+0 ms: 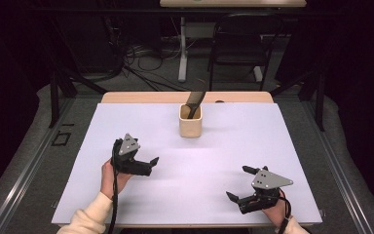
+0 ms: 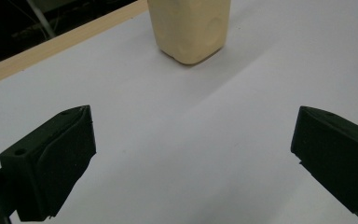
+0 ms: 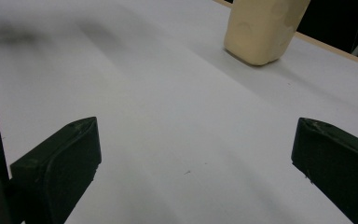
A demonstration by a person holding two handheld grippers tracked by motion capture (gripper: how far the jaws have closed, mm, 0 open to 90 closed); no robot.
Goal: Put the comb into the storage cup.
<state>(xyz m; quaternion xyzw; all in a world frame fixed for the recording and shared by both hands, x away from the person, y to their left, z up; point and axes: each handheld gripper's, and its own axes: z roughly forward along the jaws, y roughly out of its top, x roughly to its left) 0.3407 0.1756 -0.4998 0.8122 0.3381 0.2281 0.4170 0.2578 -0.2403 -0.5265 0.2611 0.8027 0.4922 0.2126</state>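
Observation:
A cream square cup (image 1: 190, 122) stands upright on the white table (image 1: 126, 122) near the far middle, with a dark flat utensil (image 1: 195, 100) sticking out of it. The same cup (image 2: 189, 28) fills the top of the left gripper view and appears as the cup (image 3: 262, 29) at the top right of the right gripper view. My left gripper (image 1: 148, 163) rests low at the near left, open, jaws wide with nothing between them. My right gripper (image 1: 238, 183) sits at the near right, also open and holding nothing. Both are well short of the cup.
The table's wooden far edge (image 1: 185, 97) runs behind the cup. Beyond it are a black chair (image 1: 238, 48), a white table leg (image 1: 182, 48) and tangled cables (image 1: 136, 58) on the floor. White surface lies bare between the grippers and the cup.

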